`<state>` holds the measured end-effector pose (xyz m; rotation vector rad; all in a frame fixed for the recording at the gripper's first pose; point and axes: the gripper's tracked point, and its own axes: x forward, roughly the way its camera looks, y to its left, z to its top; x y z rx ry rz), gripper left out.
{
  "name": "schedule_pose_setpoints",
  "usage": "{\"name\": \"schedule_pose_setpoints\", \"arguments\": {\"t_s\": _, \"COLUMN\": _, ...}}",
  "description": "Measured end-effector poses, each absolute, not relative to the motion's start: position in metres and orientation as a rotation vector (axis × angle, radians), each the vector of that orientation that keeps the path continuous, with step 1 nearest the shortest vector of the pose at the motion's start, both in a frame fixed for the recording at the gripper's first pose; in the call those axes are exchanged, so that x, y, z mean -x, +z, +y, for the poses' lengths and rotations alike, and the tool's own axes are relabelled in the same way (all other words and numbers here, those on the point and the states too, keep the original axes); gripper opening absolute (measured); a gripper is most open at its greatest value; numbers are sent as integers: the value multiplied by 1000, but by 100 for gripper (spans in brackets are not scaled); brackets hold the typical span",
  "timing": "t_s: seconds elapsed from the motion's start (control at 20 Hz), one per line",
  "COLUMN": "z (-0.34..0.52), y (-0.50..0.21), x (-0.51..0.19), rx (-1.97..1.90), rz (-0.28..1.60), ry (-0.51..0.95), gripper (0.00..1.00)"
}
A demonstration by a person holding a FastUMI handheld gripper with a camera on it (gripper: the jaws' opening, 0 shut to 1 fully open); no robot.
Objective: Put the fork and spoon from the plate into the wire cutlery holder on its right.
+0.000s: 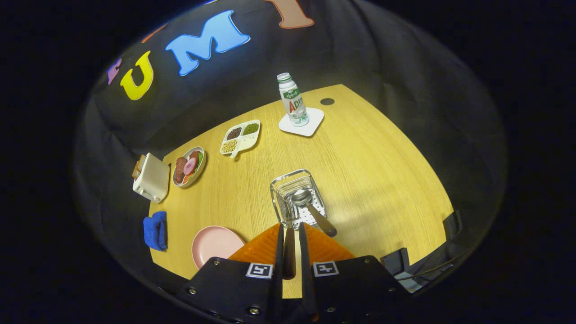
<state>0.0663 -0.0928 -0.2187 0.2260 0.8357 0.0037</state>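
Observation:
The wire cutlery holder (297, 198) stands on the wooden table just ahead of my fingers. A spoon (310, 207) lies in it, bowl up inside the basket and brown handle leaning out over the near right rim. My gripper (290, 226) is shut on a brown-handled fork (289, 252), whose handle runs between the two fingers and points down toward the holder's near edge. Its tines are hard to make out against the wires. The pink plate (215, 245) sits left of the fingers with nothing on it.
A drink bottle (293, 100) stands on a white coaster (302, 122) at the back. A divided dish of beans (240, 136), a plate of food (189, 166), a white toaster (151, 177) and a blue cloth (155, 230) line the left side.

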Motion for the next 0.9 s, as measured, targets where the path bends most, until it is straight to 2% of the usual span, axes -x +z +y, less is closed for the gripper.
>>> {"name": "schedule_pose_setpoints", "arguments": {"t_s": 0.3, "z": -76, "y": -168, "x": -59, "rx": -27, "rz": 627, "ry": 22, "gripper": 18}}
{"name": "schedule_pose_setpoints", "arguments": {"t_s": 0.6, "z": -40, "y": -158, "x": -31, "rx": 8, "rz": 519, "ry": 43, "gripper": 18}}
{"name": "schedule_pose_setpoints", "arguments": {"t_s": 0.7, "z": -28, "y": -158, "x": -18, "rx": -12, "rz": 503, "ry": 42, "gripper": 23}}
{"name": "schedule_pose_setpoints", "arguments": {"t_s": 0.8, "z": -22, "y": -157, "x": -10, "rx": -17, "rz": 480, "ry": 34, "gripper": 23}}
{"name": "schedule_pose_setpoints", "arguments": {"t_s": 0.85, "z": -14, "y": -159, "x": -4, "rx": -19, "rz": 472, "ry": 50, "gripper": 34}}
{"name": "schedule_pose_setpoints", "arguments": {"t_s": 0.9, "z": -11, "y": -159, "x": 0, "rx": -8, "rz": 473, "ry": 50, "gripper": 34}}
